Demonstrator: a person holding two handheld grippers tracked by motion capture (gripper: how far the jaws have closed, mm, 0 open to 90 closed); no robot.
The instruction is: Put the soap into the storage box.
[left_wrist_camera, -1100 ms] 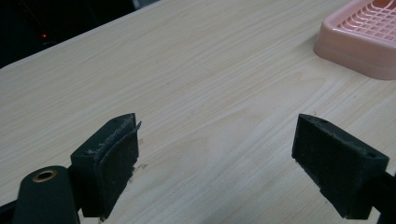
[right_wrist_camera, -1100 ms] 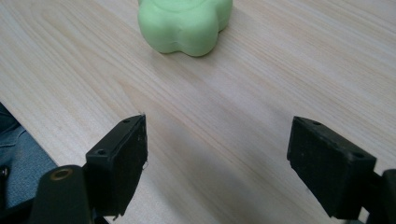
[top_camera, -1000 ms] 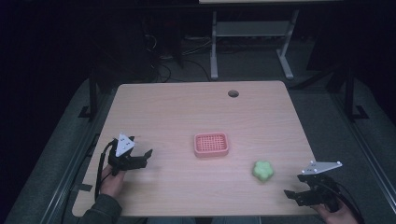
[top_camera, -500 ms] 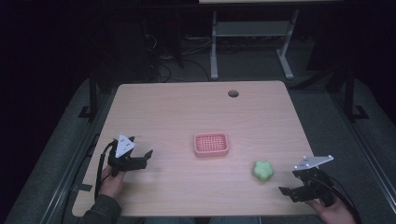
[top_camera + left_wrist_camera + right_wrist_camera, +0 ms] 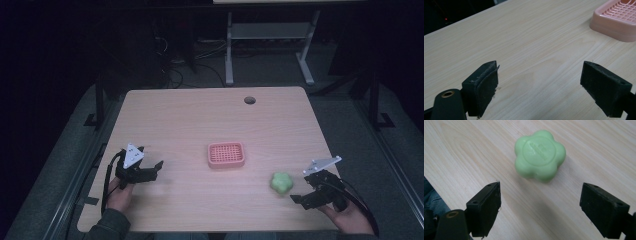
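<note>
Hovering wide open and empty, the right tool (image 5: 540,202) sits just short of a green flower-shaped soap (image 5: 539,155) on the counter (image 5: 190,120); the left tool (image 5: 540,87) gapes empty near a pink tray (image 5: 617,20).

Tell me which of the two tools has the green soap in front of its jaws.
The right tool: the flower-shaped green soap lies on the table just ahead of its open jaws. The left tool faces bare table, the pink tray off to one side.
</note>
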